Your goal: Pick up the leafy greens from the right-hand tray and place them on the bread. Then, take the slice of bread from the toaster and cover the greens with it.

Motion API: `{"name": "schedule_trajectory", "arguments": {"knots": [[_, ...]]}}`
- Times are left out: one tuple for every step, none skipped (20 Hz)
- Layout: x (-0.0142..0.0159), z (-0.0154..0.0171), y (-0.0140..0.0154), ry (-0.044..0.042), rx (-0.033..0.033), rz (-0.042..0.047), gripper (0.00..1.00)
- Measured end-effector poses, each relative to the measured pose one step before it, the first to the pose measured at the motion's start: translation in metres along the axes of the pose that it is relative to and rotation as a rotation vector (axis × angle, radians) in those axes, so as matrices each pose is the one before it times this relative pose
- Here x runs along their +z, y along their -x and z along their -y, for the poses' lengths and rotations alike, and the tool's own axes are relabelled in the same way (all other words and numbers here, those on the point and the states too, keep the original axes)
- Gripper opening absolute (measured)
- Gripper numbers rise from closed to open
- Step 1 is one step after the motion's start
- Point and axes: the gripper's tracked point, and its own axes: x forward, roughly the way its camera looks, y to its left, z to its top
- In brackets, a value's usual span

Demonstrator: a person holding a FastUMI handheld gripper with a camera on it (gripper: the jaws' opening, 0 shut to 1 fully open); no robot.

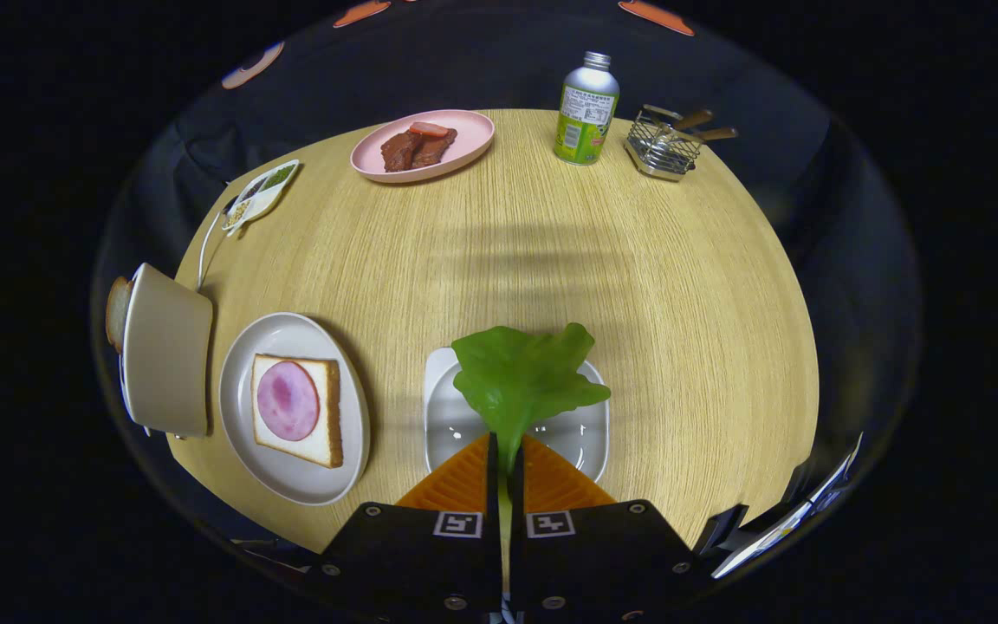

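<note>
- My gripper (pixel 505 455) is closed on the stem of the greens (pixel 523 377); both fingers press the stalk between them, and the leaf fans out just ahead of the tips.
- The greens hang above the white tray (pixel 438 416), which looks empty beneath them, so I judge the pick done and the carry next.
- What the next move turns on: the bread (pixel 298 410) lies to the left of my fingers, on the plate (pixel 291 334) just beside the tray. It carries one round pink slice of ham (pixel 288 399).
- The leaf's long axis runs straight forward along my fingers, stem at the tips. The bread's long side runs much the same way, so I'd judge a sideways shift left needs little turning.
- The toaster (pixel 168 347) stands left of the plate, with one slice (pixel 117 312) showing at its far side.
- Count: one leaf, one bread on the plate, one slice at the toaster, one tray, one plate.
- Far side of the table (pixel 681 303): one pink plate (pixel 473 130) with meat, one bottle (pixel 586 108), one wire basket (pixel 662 147), one small dish (pixel 261 195) of seasonings.
</note>
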Motion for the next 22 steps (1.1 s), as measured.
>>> {"name": "schedule_trajectory", "arguments": {"knots": [[-0.00045,-0.00443,0.00383,-0.00009,0.00272,0.00066,0.04],[-0.00001,-0.00464,0.00361,-0.00032,0.00635,0.00312,0.04],[0.00110,-0.00572,0.00299,0.00170,0.00701,0.00415,0.04],[0.00092,-0.00653,0.00265,0.00531,0.00256,0.00616,0.04],[0.00112,-0.00674,0.00278,0.00924,0.00236,0.00181,0.04],[0.00069,-0.00633,0.00247,0.00551,0.00250,0.00445,0.04],[0.00048,-0.00711,0.00230,0.00458,0.00531,0.00071,0.04],[0.00076,-0.00766,0.00148,0.00383,0.00585,0.00247,0.04],[0.00089,-0.00721,0.00143,0.00680,0.00395,0.00285,0.04],[0.00030,-0.00711,0.00077,0.00973,0.00274,0.00036,0.05],[0.00092,-0.00736,0.00098,0.00565,0.00387,0.00169,0.05],[0.00089,-0.00772,0.00030,0.00427,0.00592,0.00046,0.04],[0.00121,-0.00804,-0.00007,0.00579,0.00491,-0.00013,0.05],[0.00132,-0.00746,-0.00084,0.00745,0.00572,0.00020,0.04],[0.00175,-0.00719,-0.00092,0.00567,0.00518,0.00060,0.04],[0.00093,-0.00769,-0.00076,0.00653,0.00504,-0.00009,0.04],[0.00156,-0.00720,-0.00135,0.00509,0.00448,-0.00111,0.05],[0.00046,-0.00727,-0.00177,0.00608,0.00679,-0.00219,0.05],[0.00066,-0.00731,-0.00127,0.00591,0.00514,-0.00186,0.04],[0.00086,-0.00881,-0.00136,0.00757,0.00640,-0.00285,0.04],[0.00044,-0.00604,-0.00107,0.00509,0.00410,-0.00164,0.04],[0.00019,-0.00583,-0.00101,0.00471,0.00529,-0.00142,0.04]]}}
